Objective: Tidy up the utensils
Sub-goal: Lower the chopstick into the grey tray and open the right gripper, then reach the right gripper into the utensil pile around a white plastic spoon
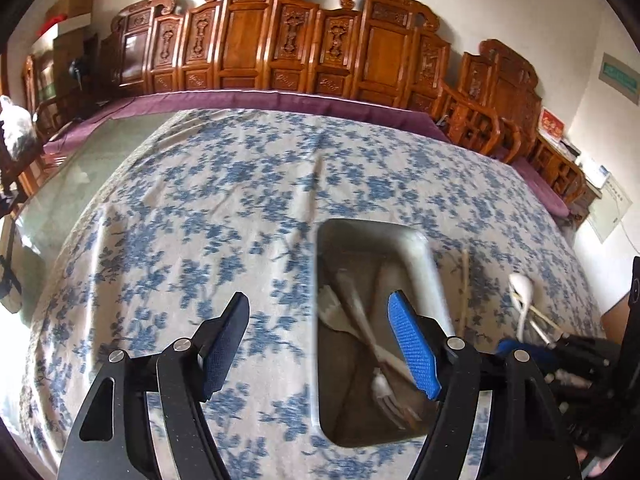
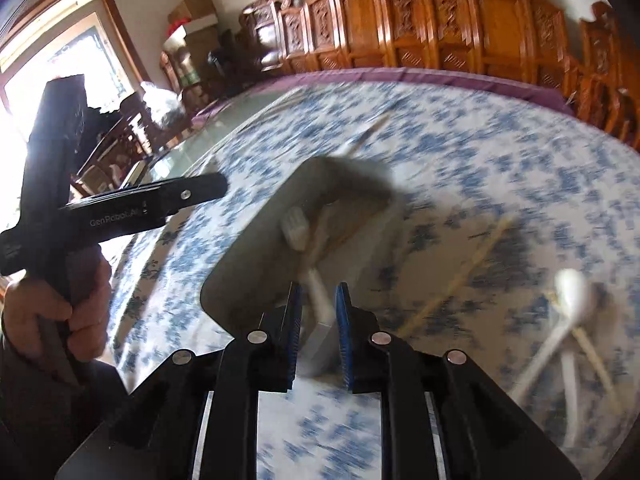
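Left gripper (image 1: pixel 318 332) hangs over the near left edge of the metal tray (image 1: pixel 434 268), jaws spread wide, nothing between the blue textured pads, so it reads as empty and free for the next pick. Right gripper (image 2: pixel 318 322) sits low over the tray's (image 2: pixel 248 256) near end, jaws only a narrow gap apart; a white plastic utensil handle (image 2: pixel 320 292) shows in that gap, but the frame is motion-blurred, so whether the pads touch it cannot be told. Judgement: a piece is being dropped into the tray. The tray is a shallow rounded-corner rectangle, dull brushed metal, and it serves as the collection bin: it already holds a white plastic fork (image 1: pixel 386 394), a long white handle crossing it, and what looks like a pale comb-like head (image 2: pixel 295 226). Still loose on the cloth to the tray's right: a white spoon (image 1: pixel 522 286) with a rounded glossy bowl, lying tangled with thin pale wooden chopsticks (image 1: pixel 538 312), plus one single chopstick (image 1: pixel 465 288) just beside the tray wall. The tablecloth (image 1: pixel 220 216) is soft, wrinkled, blue floral on white, so thin sticks lie flat and give little edge to pinch. A hand (image 2: pixel 60 320) holds the left gripper's black handle.
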Demonstrator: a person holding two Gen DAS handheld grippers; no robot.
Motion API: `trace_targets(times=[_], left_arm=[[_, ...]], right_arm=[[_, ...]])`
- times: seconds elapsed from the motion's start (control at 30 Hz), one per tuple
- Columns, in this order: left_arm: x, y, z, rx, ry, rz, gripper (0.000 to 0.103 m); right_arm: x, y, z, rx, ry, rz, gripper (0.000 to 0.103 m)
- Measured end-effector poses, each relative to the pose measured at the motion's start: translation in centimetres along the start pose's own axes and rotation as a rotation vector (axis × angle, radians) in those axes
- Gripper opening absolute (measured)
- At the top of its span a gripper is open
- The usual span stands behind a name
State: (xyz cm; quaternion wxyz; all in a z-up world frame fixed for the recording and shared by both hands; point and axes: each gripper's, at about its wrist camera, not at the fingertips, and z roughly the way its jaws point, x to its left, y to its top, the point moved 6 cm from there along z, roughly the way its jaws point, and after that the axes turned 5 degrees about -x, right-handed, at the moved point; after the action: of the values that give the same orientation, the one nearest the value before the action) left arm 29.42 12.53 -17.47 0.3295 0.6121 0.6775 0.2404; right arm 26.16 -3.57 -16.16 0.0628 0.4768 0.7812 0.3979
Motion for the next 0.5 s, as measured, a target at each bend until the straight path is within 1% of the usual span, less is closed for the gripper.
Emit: trace_targets(times=[0.03, 0.13, 0.33, 0.43, 0.5], left_arm=[[-0.7, -0.1, -0.1, 0.002, -0.02, 0.002, 0.069], [-2.9, -0.1, -0.5, -0.002, -0.074, 0.005, 0.069], [-7.9, -0.6, -1.0, -0.009, -0.121, 0.077, 0.069], [-9.8, -1.2, -0.6, 0.009, -0.14, 0.104, 0.069], [-10.9, -1.6, -0.1, 0.022, -0.144, 0.121, 0.069]], right_arm=[[-0.8, -0.1, -0.7, -0.009, -0.014, -0.001, 0.019], [-4.6, -0.9, -3.2, -0.039, -0.094, -0.006, 0.021], [-11.4, -2.1, -5.4, -0.052, -0.218, 0.01, 0.021], [-14.2, -2.4, -5.5, -0.056, -0.235, 0.057, 0.026], [-15.4, -2.7, -4.9, -0.056, -0.246, 0.072, 0.029]])
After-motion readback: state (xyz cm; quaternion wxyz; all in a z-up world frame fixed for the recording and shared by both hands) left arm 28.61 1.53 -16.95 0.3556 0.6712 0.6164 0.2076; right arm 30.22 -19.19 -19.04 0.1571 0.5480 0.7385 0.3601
